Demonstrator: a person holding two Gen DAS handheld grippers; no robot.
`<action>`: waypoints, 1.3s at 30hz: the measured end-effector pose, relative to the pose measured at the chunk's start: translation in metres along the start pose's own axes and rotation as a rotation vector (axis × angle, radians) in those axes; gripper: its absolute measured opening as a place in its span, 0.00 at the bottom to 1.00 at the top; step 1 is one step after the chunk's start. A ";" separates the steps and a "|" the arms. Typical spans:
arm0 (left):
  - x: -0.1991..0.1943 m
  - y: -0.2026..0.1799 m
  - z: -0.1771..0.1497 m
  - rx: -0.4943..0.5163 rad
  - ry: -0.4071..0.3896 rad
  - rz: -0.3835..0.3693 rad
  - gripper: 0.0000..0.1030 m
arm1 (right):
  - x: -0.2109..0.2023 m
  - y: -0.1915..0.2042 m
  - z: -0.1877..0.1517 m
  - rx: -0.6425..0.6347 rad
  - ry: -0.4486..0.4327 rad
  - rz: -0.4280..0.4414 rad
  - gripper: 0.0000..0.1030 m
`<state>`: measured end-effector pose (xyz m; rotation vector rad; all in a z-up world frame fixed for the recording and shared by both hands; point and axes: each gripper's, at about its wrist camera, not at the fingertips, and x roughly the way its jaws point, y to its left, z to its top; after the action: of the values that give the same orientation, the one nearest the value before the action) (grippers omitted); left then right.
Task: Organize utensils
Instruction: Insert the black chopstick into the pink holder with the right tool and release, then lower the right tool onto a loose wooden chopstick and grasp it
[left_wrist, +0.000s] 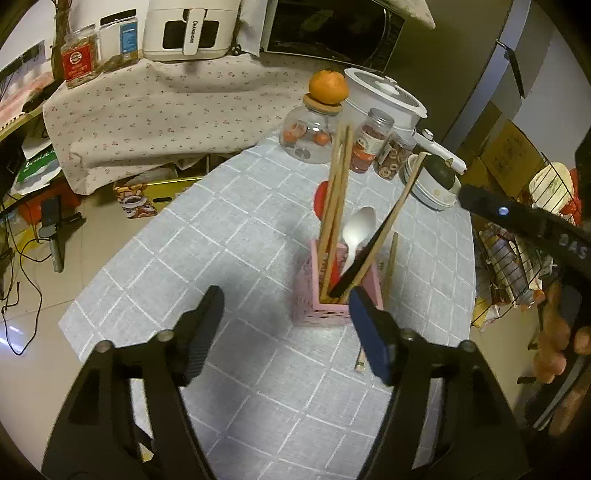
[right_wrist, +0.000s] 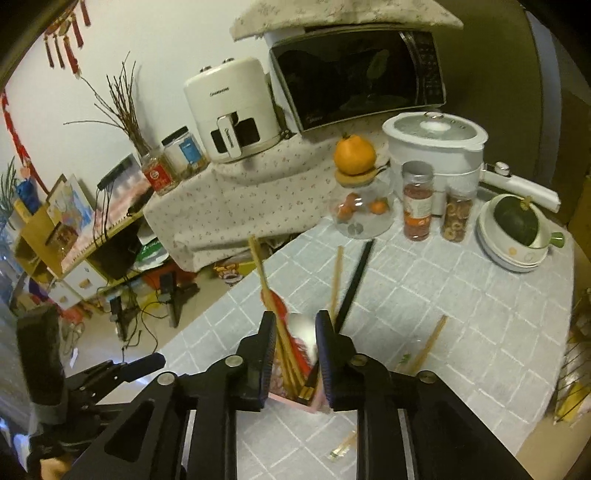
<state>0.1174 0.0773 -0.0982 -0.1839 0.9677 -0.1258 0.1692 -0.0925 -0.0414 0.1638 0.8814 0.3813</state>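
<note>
A pink utensil holder stands on the grey checked tablecloth, well in from the table's edges. It holds several wooden chopsticks, a white plastic spoon, a red utensil and a black chopstick that leans toward the table's far right corner.

The left gripper hangs on the holder's near side, its fingers spread wide with nothing between them; its right pad sits just beside the holder's near right corner.

The right gripper is directly above the holder, fingers slightly parted with the spoon's bowl between them; whether the pads touch it cannot be told.

One wooden chopstick lies loose on the cloth to the holder's right, and another lies near the table's front edge.
</note>
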 end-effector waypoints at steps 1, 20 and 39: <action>0.000 -0.002 -0.001 0.004 0.000 -0.001 0.72 | -0.005 -0.005 -0.001 0.006 -0.003 -0.008 0.34; 0.031 -0.024 -0.011 0.045 0.105 0.030 0.80 | 0.060 -0.123 -0.045 0.164 0.257 -0.210 0.66; 0.028 -0.021 0.003 0.132 0.083 0.082 0.80 | 0.180 -0.178 -0.043 0.273 0.357 -0.318 0.49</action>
<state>0.1346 0.0515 -0.1148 -0.0177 1.0448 -0.1224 0.2849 -0.1868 -0.2509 0.2067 1.2911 -0.0126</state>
